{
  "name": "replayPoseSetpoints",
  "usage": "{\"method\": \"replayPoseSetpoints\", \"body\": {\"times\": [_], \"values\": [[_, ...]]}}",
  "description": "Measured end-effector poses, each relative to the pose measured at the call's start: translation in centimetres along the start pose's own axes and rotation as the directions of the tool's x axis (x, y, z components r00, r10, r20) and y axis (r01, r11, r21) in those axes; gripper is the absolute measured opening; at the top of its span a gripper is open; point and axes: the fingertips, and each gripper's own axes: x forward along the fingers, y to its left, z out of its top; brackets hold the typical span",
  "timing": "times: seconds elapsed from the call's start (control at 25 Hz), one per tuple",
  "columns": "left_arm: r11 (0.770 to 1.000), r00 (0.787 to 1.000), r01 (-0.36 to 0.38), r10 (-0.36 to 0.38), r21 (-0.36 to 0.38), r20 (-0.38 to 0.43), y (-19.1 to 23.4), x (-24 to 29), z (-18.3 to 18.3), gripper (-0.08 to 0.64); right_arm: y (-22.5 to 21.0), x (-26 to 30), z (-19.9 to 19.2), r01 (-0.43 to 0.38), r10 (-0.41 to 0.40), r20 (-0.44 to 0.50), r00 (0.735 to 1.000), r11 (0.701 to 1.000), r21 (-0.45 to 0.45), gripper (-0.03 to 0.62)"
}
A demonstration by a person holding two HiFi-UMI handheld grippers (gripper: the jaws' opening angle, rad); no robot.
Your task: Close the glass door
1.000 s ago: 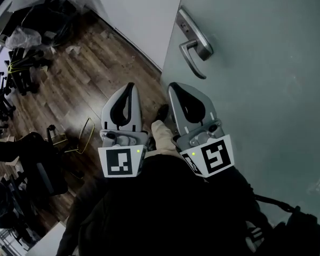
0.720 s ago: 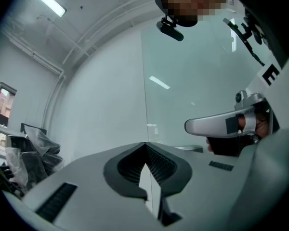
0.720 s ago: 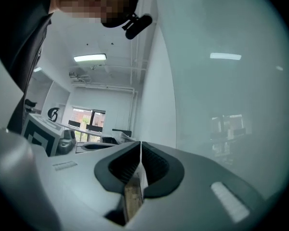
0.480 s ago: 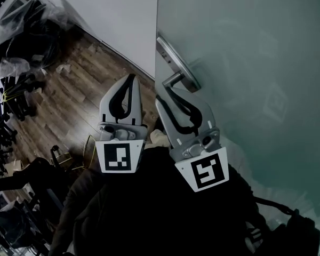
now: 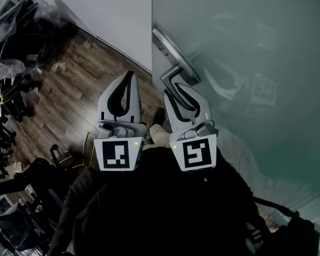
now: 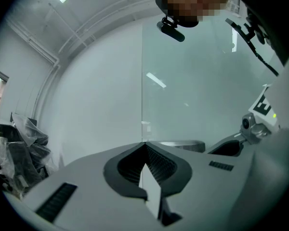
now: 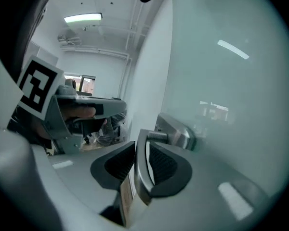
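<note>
The frosted glass door (image 5: 245,63) fills the right of the head view, with its free edge next to a white wall (image 5: 112,15). Its metal door handle (image 5: 173,63) has a lever that bends down towards me. My right gripper (image 5: 176,92) has its tips at that lever. In the right gripper view the door handle (image 7: 176,131) sends its lever down between the two jaws, and the right gripper (image 7: 142,146) is shut on it. My left gripper (image 5: 129,76) hangs beside it to the left, shut and empty; the left gripper (image 6: 144,144) points at the door's edge.
Dark wooden floor (image 5: 69,100) lies below. Black chair bases and clutter (image 5: 10,84) crowd the left side, with plastic-wrapped things (image 5: 21,9) at the top left. My shoe (image 5: 161,113) shows between the grippers. A dark bag (image 5: 293,233) sits at the bottom right.
My right gripper has risen to the door handle, and the lever now lies between its jaws. The left gripper stayed shut beside it. The door's edge has shifted left in the view.
</note>
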Motion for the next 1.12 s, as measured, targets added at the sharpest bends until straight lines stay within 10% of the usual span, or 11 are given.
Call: {"method": "replayPoseSetpoints", "body": {"times": [0.52, 1.12], "values": [[0.998, 0.998, -0.056, 0.056, -0.002, -0.002, -0.8, -3.1, 0.3, -0.003, -0.3, 0.8, -1.1, -0.086, 0.086, -0.012, 0.996, 0.996, 0.04, 0.06], [0.977, 0.976, -0.213, 0.214, 0.013, -0.042, -0.6, -16.7, 0.6, -0.003, 9.3, -2.6, 0.4, -0.24, 0.239, 0.018, 0.971, 0.971, 0.012, 0.058]]}}
